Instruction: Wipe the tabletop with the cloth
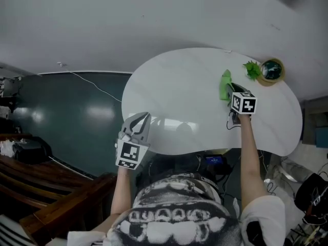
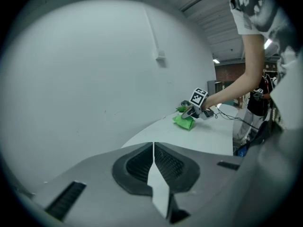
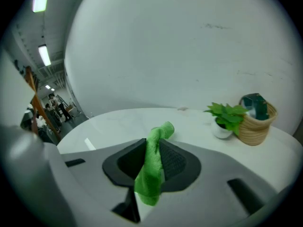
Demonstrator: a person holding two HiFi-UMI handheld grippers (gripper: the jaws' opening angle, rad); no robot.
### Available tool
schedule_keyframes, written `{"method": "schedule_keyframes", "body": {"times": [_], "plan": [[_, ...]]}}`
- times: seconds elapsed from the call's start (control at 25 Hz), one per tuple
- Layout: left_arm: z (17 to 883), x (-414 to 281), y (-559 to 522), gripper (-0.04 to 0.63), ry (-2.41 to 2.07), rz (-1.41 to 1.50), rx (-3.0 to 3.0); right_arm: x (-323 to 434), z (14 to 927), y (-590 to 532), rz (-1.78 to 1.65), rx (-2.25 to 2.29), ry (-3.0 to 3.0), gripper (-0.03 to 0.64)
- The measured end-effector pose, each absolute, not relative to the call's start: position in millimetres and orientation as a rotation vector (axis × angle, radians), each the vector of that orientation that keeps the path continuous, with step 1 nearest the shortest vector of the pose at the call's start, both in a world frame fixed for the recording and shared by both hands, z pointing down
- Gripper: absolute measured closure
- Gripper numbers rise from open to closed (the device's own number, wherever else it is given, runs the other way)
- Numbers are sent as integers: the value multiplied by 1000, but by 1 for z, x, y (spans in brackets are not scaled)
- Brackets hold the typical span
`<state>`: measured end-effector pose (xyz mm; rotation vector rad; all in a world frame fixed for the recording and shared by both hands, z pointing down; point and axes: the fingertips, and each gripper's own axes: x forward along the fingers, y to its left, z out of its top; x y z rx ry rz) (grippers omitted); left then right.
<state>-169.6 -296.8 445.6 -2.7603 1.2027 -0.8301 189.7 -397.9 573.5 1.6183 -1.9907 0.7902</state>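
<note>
White tabletop (image 1: 184,91) under right claw (image 3: 152,145) clamped on green cloth (image 3: 150,174), left claw (image 2: 153,148) together.

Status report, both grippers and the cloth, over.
Right gripper shut on green cloth. Left gripper shut, empty. Plant and basket ahead at far edge.

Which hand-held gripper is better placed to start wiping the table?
Right: the right hand-held gripper is shut on the cloth over the table; the left hand-held gripper is shut, empty, at the near edge.

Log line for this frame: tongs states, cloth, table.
left tongs: shut, empty | right tongs: shut on green cloth | cloth: touching white table, near plant and basket
</note>
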Motion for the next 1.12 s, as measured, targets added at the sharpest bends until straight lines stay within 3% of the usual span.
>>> {"method": "schedule_keyframes", "body": {"times": [0.68, 0.88, 1.12], "plan": [[465, -329, -281, 588, 1303, -904, -2732, -218, 564, -418, 812, 1124, -2402, 534], [471, -341, -277, 588, 1360, -905, -2749, -266, 578, -400, 814, 982, -2413, 534], [473, -323, -277, 588, 1303, -910, -2773, -236, 597, -397, 843, 1027, -2341, 534]]}}
